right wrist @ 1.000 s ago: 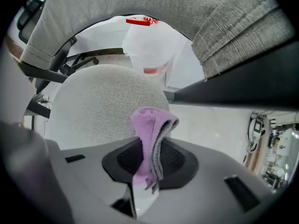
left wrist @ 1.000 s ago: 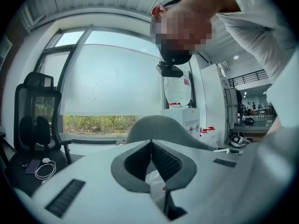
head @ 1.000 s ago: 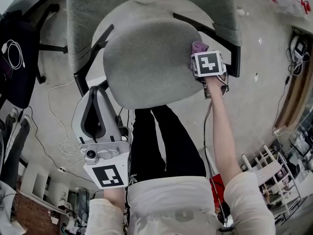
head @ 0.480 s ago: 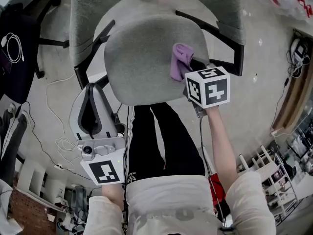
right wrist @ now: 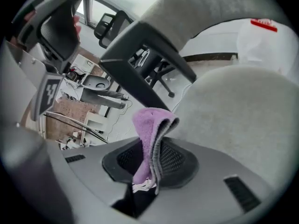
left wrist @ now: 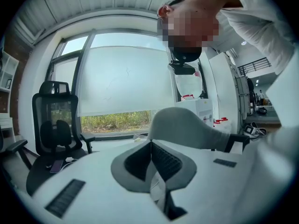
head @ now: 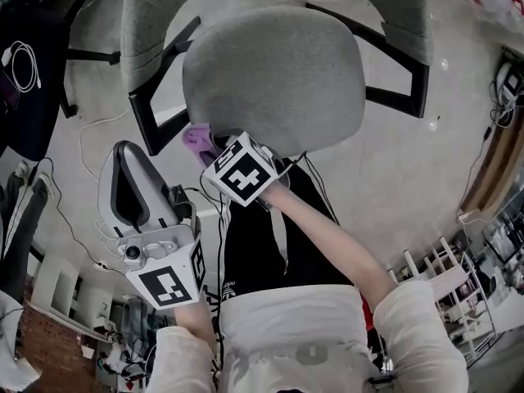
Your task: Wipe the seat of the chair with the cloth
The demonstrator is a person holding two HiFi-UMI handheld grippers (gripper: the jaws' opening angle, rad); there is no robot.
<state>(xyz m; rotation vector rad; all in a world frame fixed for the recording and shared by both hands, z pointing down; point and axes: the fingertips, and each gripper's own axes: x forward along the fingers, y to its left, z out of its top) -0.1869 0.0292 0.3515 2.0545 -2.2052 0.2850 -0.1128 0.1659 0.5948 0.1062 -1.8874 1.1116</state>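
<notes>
Cloth is gripped by the right gripper beside the seat edge, seen clearest in its own view. Left gripper is pressed closed, empty.

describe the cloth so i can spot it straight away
Find the big rounded grey fabric chair seat in the middle of the head view. At its near edge, towards the person's left, the right tool pinches a small folded purple cloth. Its purple stands out against grey upholstery and the black armrest.
</notes>
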